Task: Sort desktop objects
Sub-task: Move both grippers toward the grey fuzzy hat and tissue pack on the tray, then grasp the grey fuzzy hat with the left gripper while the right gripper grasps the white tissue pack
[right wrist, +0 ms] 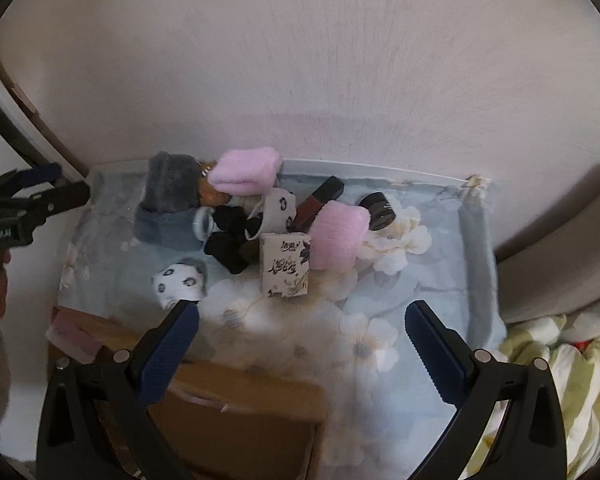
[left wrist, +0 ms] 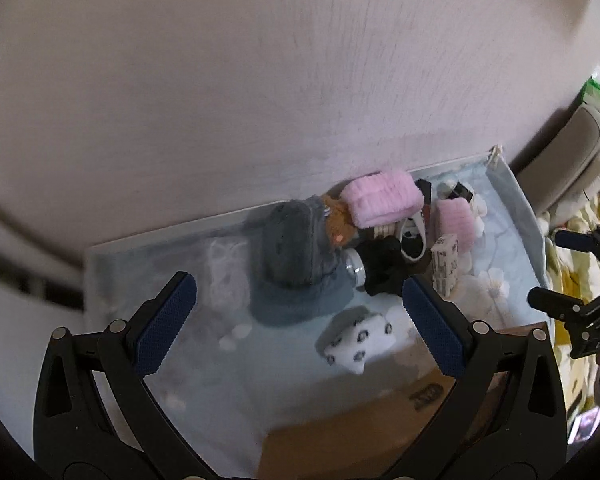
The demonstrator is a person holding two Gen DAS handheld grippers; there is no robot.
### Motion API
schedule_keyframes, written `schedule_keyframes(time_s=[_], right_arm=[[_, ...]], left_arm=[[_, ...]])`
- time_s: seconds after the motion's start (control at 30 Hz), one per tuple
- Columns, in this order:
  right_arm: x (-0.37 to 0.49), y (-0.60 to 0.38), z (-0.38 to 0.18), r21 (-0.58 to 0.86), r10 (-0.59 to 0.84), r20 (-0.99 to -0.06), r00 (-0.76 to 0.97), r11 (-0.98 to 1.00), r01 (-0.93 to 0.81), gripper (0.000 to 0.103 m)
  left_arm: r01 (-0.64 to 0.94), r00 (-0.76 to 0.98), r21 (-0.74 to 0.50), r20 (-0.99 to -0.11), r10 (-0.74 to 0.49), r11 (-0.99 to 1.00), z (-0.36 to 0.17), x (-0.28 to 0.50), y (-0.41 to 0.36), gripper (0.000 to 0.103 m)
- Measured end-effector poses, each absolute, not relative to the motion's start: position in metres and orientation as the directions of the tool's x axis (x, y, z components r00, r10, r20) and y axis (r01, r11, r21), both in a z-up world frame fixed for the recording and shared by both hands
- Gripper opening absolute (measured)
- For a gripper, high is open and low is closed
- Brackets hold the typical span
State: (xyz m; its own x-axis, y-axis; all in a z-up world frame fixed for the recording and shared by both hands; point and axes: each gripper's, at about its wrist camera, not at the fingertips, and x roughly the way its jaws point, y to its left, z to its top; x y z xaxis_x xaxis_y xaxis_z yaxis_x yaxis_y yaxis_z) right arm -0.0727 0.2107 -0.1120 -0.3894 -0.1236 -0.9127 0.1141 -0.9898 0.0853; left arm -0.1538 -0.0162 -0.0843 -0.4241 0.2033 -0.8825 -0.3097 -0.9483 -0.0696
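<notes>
**Clutter heaped at the wall, both tongs released**

Clutter is gathered at the far side of a table [right wrist: 440, 280] covered by a pale floral cloth, against a pinkish wall [right wrist: 300, 60]. A grey plush [right wrist: 168, 184] is seen at the left of the heap, with its long axis running from the wall toward the camera. A folded pink towel [right wrist: 246, 172] lies crosswise on top of the pile, long axis parallel to the wall. A second pink towel [right wrist: 338, 236] lies to the right, long axis pointing away from the wall. A printed tissue pack [right wrist: 286, 266] stands upright just beside it, its face turned to the camera. A dark red tube [right wrist: 318, 202] is laid slantwise, its far end toward the wall. A black jar [right wrist: 378, 206] is tipped at the right. A black cloth [right wrist: 230, 240] sits in the middle. A spotted white sock [right wrist: 178, 282] lies apart, nearest the front edge.

The left gripper [left wrist: 300, 320] is held above the table, released and holding nothing. The right gripper [right wrist: 302, 338] is likewise spread wide and empty. A cardboard box [right wrist: 240, 420] is seen below the front edge.
</notes>
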Motion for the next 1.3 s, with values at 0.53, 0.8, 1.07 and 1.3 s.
schedule_keyframes(time_s=[0.53,0.8,1.07,1.3], right_arm=[[-0.14,0.207,-0.191,0.214,-0.236,-0.953,-0.191,-0.968,0.132,0.101],[-0.158,0.203,-0.213,0.255,-0.269,-0.959,-0.089,-0.956,0.145,0.096],[-0.162,0.203,-0.213,0.193,-0.207,-0.975,-0.08,-0.969,0.152,0.072],[-0.152,0.214,-0.205,0.31,-0.32,-0.943,-0.09,-0.945,0.109,0.039]], left_arm=[[-0.416,-0.312,-0.022,-0.936,0.165,-0.909,-0.175,-0.215,0.008,0.101],[-0.422,-0.242,-0.053,-0.956,0.168,-0.905,-0.205,-0.227,0.012,0.083],[-0.44,-0.206,-0.102,-0.955,0.211,-0.892,-0.211,-0.225,0.022,0.042],[-0.445,-0.218,-0.09,-0.954,0.205,-0.891,-0.21,-0.219,0.03,0.033]])
